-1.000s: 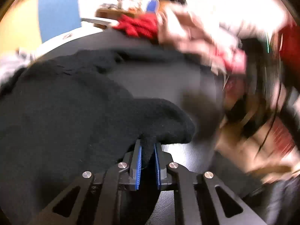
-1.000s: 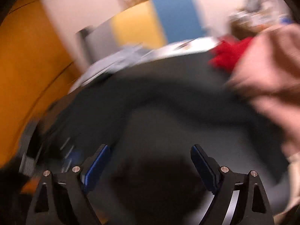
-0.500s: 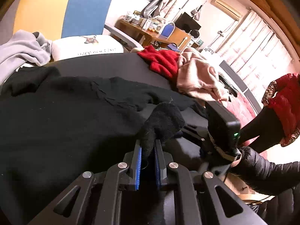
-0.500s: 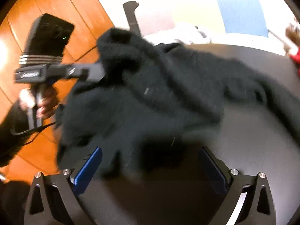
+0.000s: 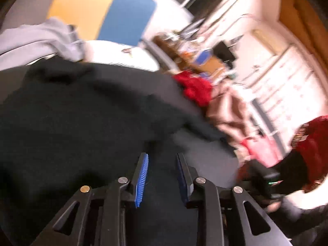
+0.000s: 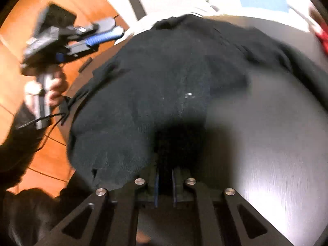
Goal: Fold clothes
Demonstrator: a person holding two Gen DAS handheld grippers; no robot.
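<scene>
On the dark table [image 6: 276, 143]: 1 black sweater [image 6: 164, 82], hem pinched in my right gripper [image 6: 165, 186]; left gripper [image 5: 163, 176] spread, holding nothing.

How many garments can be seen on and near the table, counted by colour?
Black: 1, the fuzzy black knit sweater
Grey: 1, the soft grey sweatshirt
Red: 1, the crumpled red knit garment
Pink: 1, the crumpled pale pink garment
Total: 4

Black sweater [image 6: 164, 86], dark grey table [image 6: 266, 133], red garment [image 5: 196, 88], pink garment [image 5: 229, 110], blue-padded gripper [image 5: 162, 164].
</scene>
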